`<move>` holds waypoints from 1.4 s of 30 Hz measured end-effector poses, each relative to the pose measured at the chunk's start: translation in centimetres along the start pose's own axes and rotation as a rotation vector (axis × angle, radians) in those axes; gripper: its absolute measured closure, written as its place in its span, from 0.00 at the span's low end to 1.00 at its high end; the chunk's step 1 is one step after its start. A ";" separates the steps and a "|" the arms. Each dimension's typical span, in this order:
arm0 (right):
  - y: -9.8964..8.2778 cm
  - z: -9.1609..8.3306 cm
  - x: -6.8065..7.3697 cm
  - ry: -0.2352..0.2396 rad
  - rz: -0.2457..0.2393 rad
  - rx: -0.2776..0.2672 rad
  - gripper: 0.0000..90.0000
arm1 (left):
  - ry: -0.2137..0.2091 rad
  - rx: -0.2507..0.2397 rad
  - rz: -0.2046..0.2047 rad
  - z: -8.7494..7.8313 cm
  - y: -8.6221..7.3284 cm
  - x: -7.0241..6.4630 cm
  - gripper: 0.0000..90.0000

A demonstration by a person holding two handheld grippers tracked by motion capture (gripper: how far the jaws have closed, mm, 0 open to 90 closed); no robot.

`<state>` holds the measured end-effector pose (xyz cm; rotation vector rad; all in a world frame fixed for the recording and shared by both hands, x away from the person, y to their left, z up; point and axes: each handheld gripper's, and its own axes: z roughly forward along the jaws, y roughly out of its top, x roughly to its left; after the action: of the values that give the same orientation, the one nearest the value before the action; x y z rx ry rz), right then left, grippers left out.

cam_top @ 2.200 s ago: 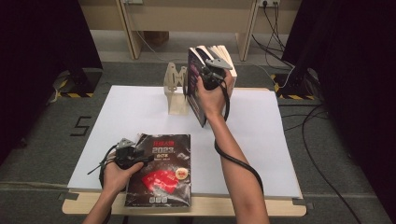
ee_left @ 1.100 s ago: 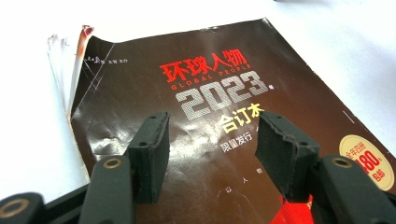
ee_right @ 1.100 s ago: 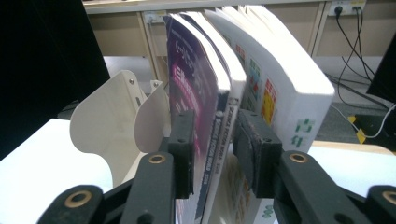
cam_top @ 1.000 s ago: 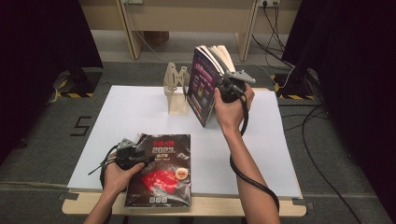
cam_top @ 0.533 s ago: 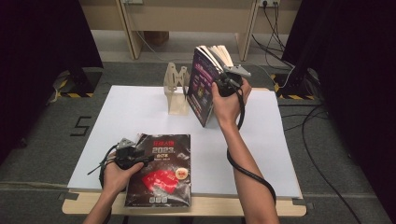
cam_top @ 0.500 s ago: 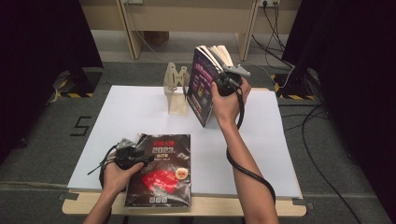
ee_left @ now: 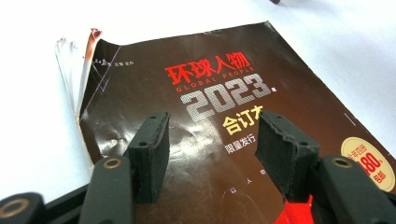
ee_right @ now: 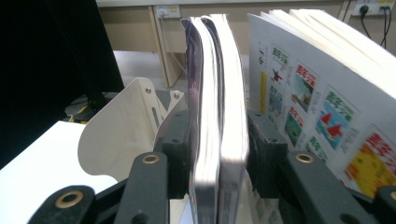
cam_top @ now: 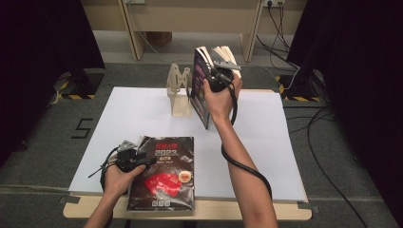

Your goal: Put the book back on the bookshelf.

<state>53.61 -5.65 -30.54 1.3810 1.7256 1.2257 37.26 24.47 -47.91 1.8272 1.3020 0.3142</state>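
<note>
Here the right gripper (cam_top: 215, 76) squeezes a thick upright book (ee_right: 217, 107) at the far side of the white table (cam_top: 142, 114), just beside a cream stand (cam_top: 179, 92). The left gripper (ee_left: 212, 149) is apart, resting over a dark magazine (cam_top: 164, 173) lying flat near the front edge.

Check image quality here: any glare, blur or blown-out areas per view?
Left gripper view: white table overexposed, sheen on the magazine cover, text still sharp. Right gripper view: held book's page edges blurred, glare-washed. High view: evenly lit, soft, surroundings dark.
</note>
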 end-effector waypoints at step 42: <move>0.6 2.6 0.9 -0.072 -0.011 0.055 0.86 | 0.001 0.010 -0.005 0.3 -0.3 0.2 0.49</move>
<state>55.89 -4.01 -30.96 1.4287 1.7261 1.1166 37.40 24.51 -48.37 1.8325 1.3104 0.3065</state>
